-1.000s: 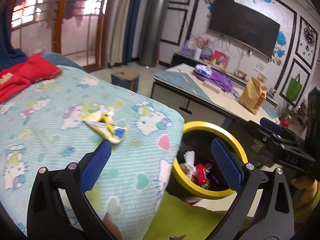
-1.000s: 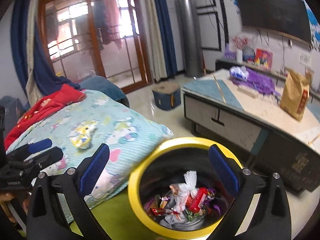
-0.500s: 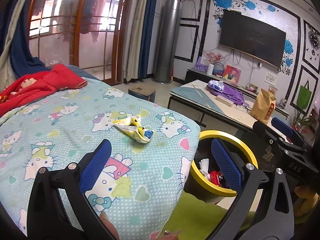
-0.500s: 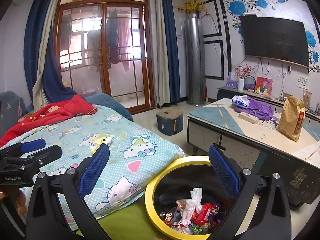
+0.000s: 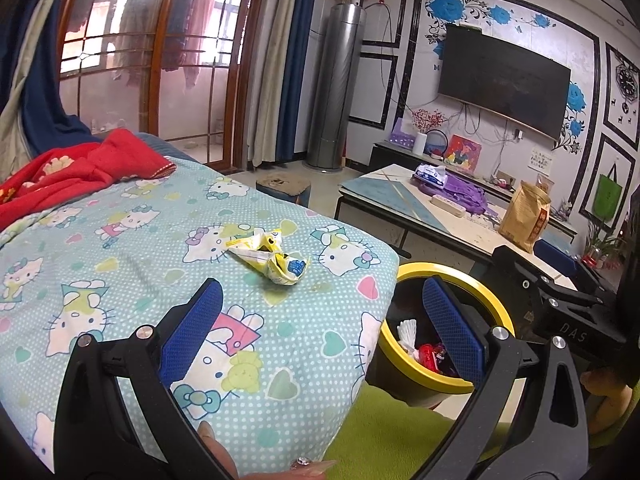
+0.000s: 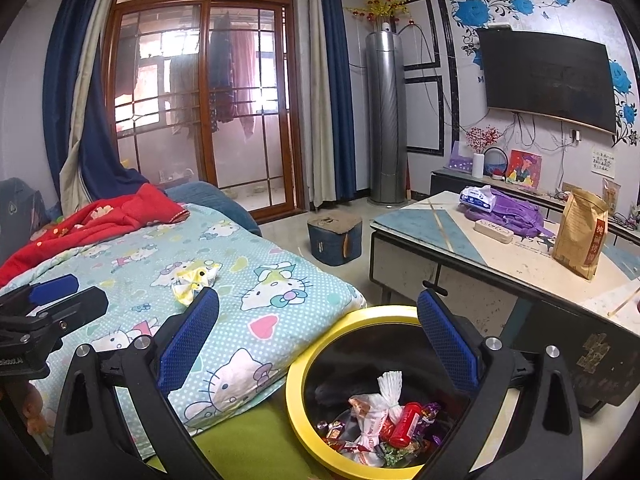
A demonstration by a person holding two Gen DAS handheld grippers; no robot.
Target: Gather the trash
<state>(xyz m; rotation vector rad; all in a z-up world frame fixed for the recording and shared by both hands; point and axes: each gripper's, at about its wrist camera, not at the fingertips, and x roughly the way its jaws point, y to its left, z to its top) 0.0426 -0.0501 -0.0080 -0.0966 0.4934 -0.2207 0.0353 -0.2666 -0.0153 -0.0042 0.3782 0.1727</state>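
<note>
A crumpled yellow and white wrapper (image 5: 269, 258) (image 6: 195, 281) lies on the light blue cartoon-cat blanket (image 5: 120, 248) (image 6: 240, 280). My left gripper (image 5: 320, 322) is open and empty, a little short of the wrapper. Beside the blanket's right edge stands a black bin with a yellow rim (image 5: 486, 300) (image 6: 298, 392), holding several wrappers and a red tube. My right gripper (image 6: 318, 344) hangs open and empty above the bin. The other gripper shows in each view (image 5: 560, 312) (image 6: 48, 312).
A red quilt (image 5: 68, 176) lies at the blanket's far end. Right of the bin stands a low table (image 6: 520, 256) with a brown paper bag (image 6: 580, 236), a purple bag and tissues. A small blue stool (image 6: 334, 240) sits on the floor. Green cloth (image 5: 392, 436) lies below.
Both grippers have risen and tilted up, so more of the room shows. The wrapper now sits further ahead of my left gripper. Both stay open.
</note>
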